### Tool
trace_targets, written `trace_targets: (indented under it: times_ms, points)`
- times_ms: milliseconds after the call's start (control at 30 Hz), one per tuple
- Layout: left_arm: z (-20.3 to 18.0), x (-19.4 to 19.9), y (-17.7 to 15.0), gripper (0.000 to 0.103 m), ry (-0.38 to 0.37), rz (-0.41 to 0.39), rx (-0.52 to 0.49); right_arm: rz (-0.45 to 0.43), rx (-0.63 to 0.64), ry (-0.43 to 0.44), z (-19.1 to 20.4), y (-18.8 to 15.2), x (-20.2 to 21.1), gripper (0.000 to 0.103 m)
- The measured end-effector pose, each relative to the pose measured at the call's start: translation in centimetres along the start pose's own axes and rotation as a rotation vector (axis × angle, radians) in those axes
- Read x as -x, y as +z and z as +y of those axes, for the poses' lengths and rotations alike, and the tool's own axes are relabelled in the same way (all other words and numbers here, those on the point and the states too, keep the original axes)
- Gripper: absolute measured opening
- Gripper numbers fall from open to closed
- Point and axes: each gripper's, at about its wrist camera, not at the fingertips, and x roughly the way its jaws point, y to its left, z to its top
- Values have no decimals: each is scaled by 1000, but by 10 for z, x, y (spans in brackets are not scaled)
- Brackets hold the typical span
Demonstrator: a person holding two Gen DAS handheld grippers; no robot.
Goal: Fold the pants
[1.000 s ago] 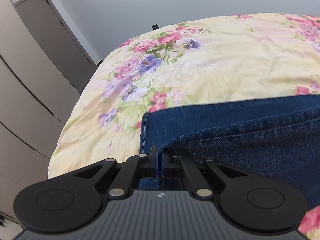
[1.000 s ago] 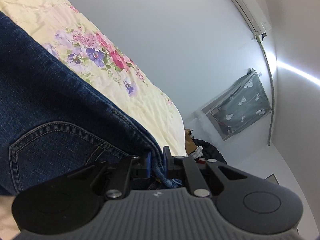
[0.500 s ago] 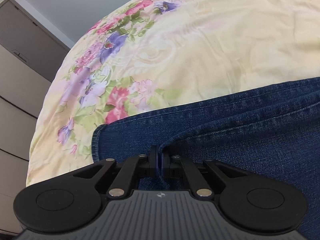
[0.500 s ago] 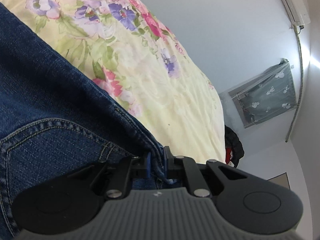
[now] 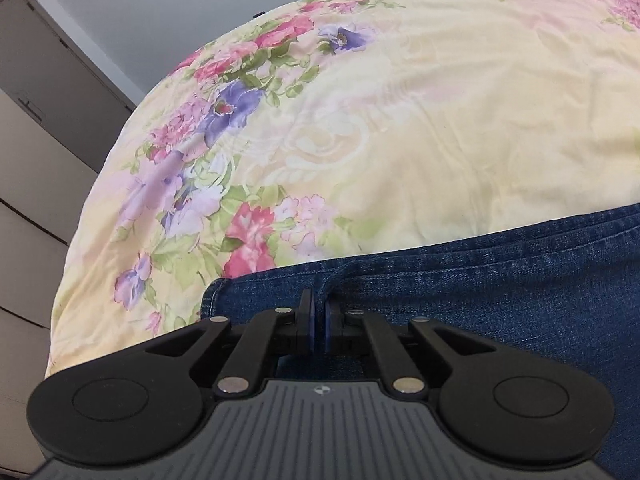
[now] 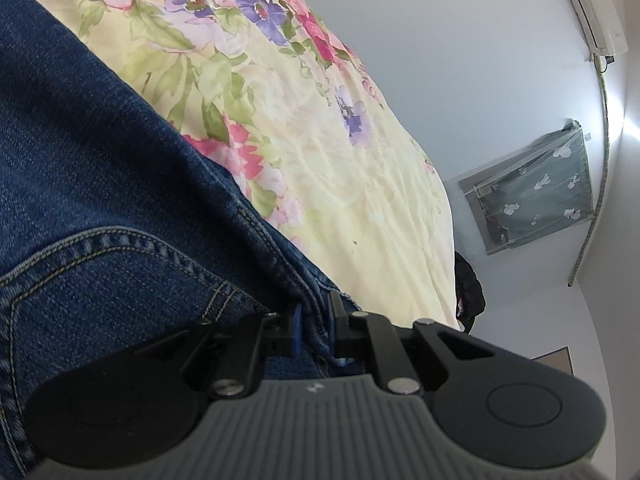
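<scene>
Firmly between fingers (image 5: 307,322): pants (image 5: 480,292) (both ends)

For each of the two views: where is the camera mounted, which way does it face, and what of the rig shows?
Left wrist: on the left gripper, facing down over jeans and floral bedspread toward a wardrobe; its pinching fingers show.
Right wrist: on the right gripper, facing across the jeans' pocket toward a curtained window; fingers clamp denim.
Shared: jeans, bedspread.

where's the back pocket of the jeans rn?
Right wrist view, lower left: the back pocket on the jeans sits just left of the right gripper, which is shut on the denim edge, with the floral bedspread beyond.
</scene>
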Motion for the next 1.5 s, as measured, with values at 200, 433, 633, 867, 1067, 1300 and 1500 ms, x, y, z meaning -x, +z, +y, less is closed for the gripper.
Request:
trace_targets:
  times_ms: [200, 433, 633, 867, 1067, 1300, 1500]
  points:
    - [2, -7, 2, 15, 9, -15, 4, 1, 6, 7, -1, 0, 0, 5]
    - [78, 4, -3, 58, 136, 1, 260, 7, 11, 1, 0, 0, 0, 5]
    - [151, 35, -55, 58, -77, -41, 625, 23, -11, -21, -3, 4, 7, 7]
    - [172, 41, -150, 58, -341, -93, 975, 13, -189, -7, -33, 3, 47, 36]
    - [164, 19, -190, 42, -493, -108, 1114, 24, -172, 17, -28, -23, 90, 36]
    - [155, 52, -173, 9, -388, -232, 908, 70, -133, 1, -22, -52, 115, 36]
    - [146, 16, -187, 8, -290, -97, 855, 124, -158, -14, -24, -66, 114, 36]
